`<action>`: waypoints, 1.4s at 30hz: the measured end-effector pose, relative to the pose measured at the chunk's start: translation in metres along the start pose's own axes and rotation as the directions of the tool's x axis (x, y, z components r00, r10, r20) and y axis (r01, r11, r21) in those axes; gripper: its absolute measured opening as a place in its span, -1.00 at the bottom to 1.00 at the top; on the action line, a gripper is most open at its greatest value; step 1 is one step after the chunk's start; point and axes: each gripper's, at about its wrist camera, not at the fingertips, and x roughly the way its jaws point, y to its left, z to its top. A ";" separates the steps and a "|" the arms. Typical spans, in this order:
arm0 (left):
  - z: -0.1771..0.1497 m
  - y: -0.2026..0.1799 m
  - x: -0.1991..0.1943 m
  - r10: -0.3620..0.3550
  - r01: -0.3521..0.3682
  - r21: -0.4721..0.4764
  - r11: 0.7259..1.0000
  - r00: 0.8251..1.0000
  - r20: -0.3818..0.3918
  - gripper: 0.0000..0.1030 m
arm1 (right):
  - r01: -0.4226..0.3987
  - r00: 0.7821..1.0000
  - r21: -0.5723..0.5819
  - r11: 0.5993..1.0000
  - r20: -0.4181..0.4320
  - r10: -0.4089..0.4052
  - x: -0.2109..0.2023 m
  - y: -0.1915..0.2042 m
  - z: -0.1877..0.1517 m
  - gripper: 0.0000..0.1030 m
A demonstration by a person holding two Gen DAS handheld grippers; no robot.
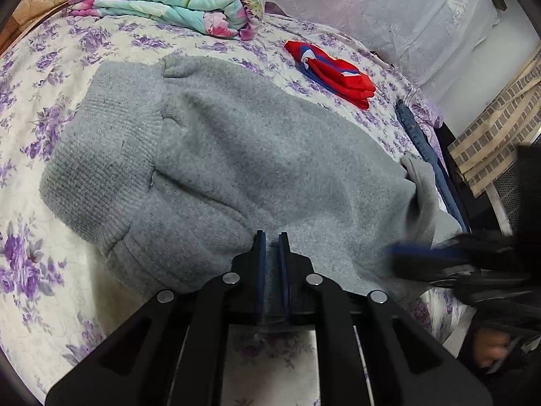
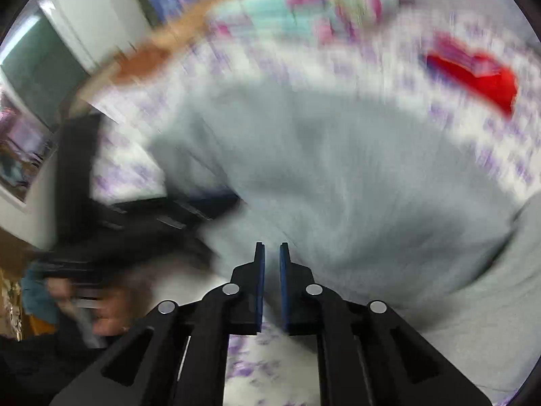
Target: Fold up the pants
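Grey knitted pants (image 1: 236, 155) lie partly folded on the flowered bed sheet (image 1: 30, 270), ribbed waistband to the left. My left gripper (image 1: 272, 237) is shut on the near edge of the grey fabric, which runs between its blue pads. My right gripper shows in that view as a blurred dark shape (image 1: 439, 257) at the pants' right edge. In the blurred right wrist view my right gripper (image 2: 271, 247) has its jaws nearly closed with a narrow gap, over the near edge of the pants (image 2: 338, 176); whether cloth is between them is unclear.
A folded floral quilt (image 1: 175, 0) lies at the far side of the bed. A folded red and blue garment (image 1: 338, 71) sits to the right of it. Blue jeans (image 1: 422, 145) hang at the bed's right edge. A brick-patterned cloth (image 1: 490, 135) is beyond.
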 end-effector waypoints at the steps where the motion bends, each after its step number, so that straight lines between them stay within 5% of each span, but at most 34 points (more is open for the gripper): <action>1: 0.000 0.000 0.000 -0.003 0.003 0.000 1.000 1.000 -0.002 -0.86 | 0.005 0.999 0.005 1.000 -0.049 -0.004 0.018 -0.002 -0.004 -0.83; 4: -0.002 0.000 0.000 -0.002 0.002 0.002 1.000 1.000 -0.001 -0.87 | 0.053 0.998 -0.052 0.997 -0.042 -0.056 0.010 0.007 -0.006 -0.76; 6: -0.001 0.001 0.000 -0.003 0.003 0.004 1.000 1.000 0.002 -0.87 | 0.018 0.998 -0.005 1.000 -0.053 -0.018 -0.018 -0.003 0.007 -0.63; 8: -0.002 0.002 -0.001 -0.009 0.009 0.002 1.000 1.000 0.002 -0.87 | 0.085 0.996 0.088 0.993 0.029 -0.088 -0.065 -0.035 0.029 0.07; 10: -0.002 0.002 -0.001 -0.009 0.009 0.007 1.000 1.000 0.004 -0.87 | 0.184 0.977 0.224 0.957 0.066 -0.204 -0.099 -0.077 0.048 0.39; 11: -0.002 0.001 -0.001 -0.008 0.008 0.008 1.000 1.000 0.005 -0.87 | 0.230 0.965 0.297 0.927 0.054 -0.257 -0.112 -0.104 0.059 0.39; 14: -0.003 0.000 -0.001 -0.004 0.004 0.011 1.000 1.000 0.008 -0.87 | 0.433 0.895 0.476 0.765 -0.125 -0.429 -0.125 -0.200 0.091 0.39; 19: -0.003 0.002 -0.002 -0.018 0.018 0.007 1.000 1.000 0.007 -0.87 | 0.559 0.829 0.571 0.602 -0.365 -0.424 -0.083 -0.293 0.110 0.35; 24: -0.003 0.003 -0.002 -0.029 0.029 0.005 1.000 1.000 0.005 -0.87 | 0.634 0.774 0.578 0.514 -0.486 -0.407 -0.045 -0.331 0.109 0.35; 25: -0.003 0.003 -0.002 -0.029 0.029 0.006 1.000 1.000 0.005 -0.87 | 0.661 0.750 0.559 0.500 -0.515 -0.416 -0.039 -0.335 0.107 0.35; 27: -0.003 0.003 -0.002 -0.031 0.031 0.007 0.999 1.000 0.005 -0.87 | 0.745 0.665 0.481 0.463 -0.592 -0.455 -0.024 -0.344 0.099 0.35; 28: -0.003 0.003 -0.002 -0.034 0.034 0.005 0.999 0.999 0.005 -0.87 | 0.754 0.654 0.470 0.460 -0.603 -0.456 -0.022 -0.346 0.095 0.34; 31: -0.003 0.004 -0.002 -0.041 0.041 0.002 0.999 0.999 0.004 -0.87 | 0.702 0.712 0.538 0.466 -0.534 -0.456 -0.043 -0.342 0.083 -0.88; 37: -0.003 0.005 -0.002 -0.041 0.041 0.001 0.999 0.999 0.004 -0.87 | 0.451 0.871 0.679 0.579 -0.191 -0.453 -0.148 -0.309 0.037 -0.88; 39: -0.003 0.004 -0.002 -0.036 0.036 0.004 0.999 0.999 0.006 -0.87 | 0.351 0.894 0.701 0.621 -0.054 -0.444 -0.189 -0.298 0.000 -0.88; 42: -0.004 0.002 -0.002 -0.022 0.022 0.014 1.000 1.000 0.011 -0.87 | 0.248 0.887 0.726 0.642 0.096 -0.452 -0.232 -0.281 -0.076 -0.88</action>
